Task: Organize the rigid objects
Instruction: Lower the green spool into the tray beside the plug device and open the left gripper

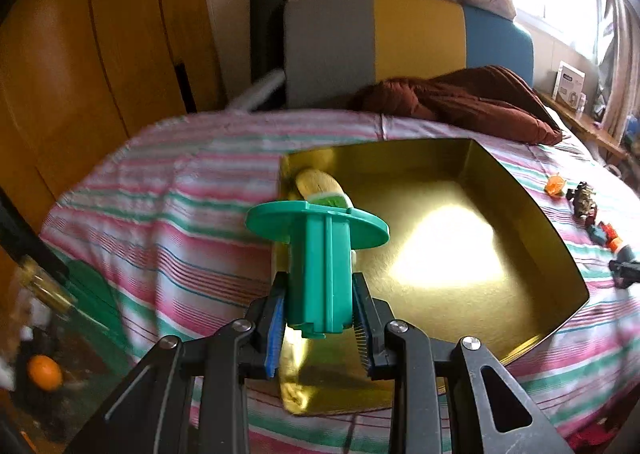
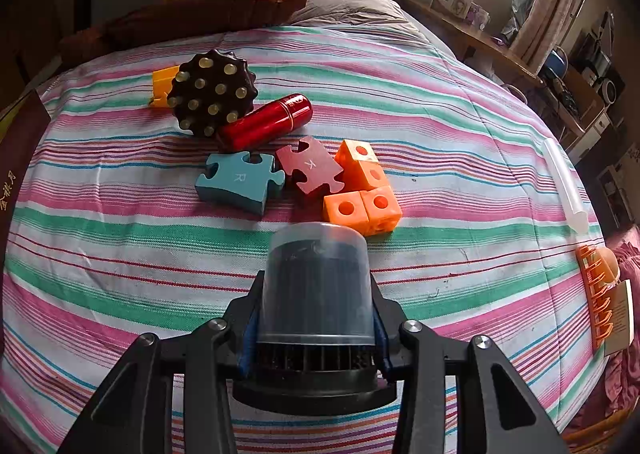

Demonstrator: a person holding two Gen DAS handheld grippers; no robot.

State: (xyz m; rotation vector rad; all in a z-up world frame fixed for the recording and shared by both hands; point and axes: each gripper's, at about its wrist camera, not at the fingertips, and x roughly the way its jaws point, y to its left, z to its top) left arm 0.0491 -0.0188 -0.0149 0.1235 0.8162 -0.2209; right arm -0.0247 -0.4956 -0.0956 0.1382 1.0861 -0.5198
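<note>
The left gripper [image 1: 320,310] is closed on the square stem of a green plastic piece [image 1: 320,254], held above the left edge of the gold tray [image 1: 520,190]; it looks light, stiff and a little slippery, so the flat stem sides are the best hold. The right gripper [image 2: 316,318] clamps a clear-capped dark cylinder [image 2: 316,278] over the striped cloth [image 2: 120,254], probably light but smooth

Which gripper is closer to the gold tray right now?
Left. The left gripper, clamping a green spool, hangs over the gold tray. The right gripper grips a capped cylinder over the striped bedsheet.
</note>
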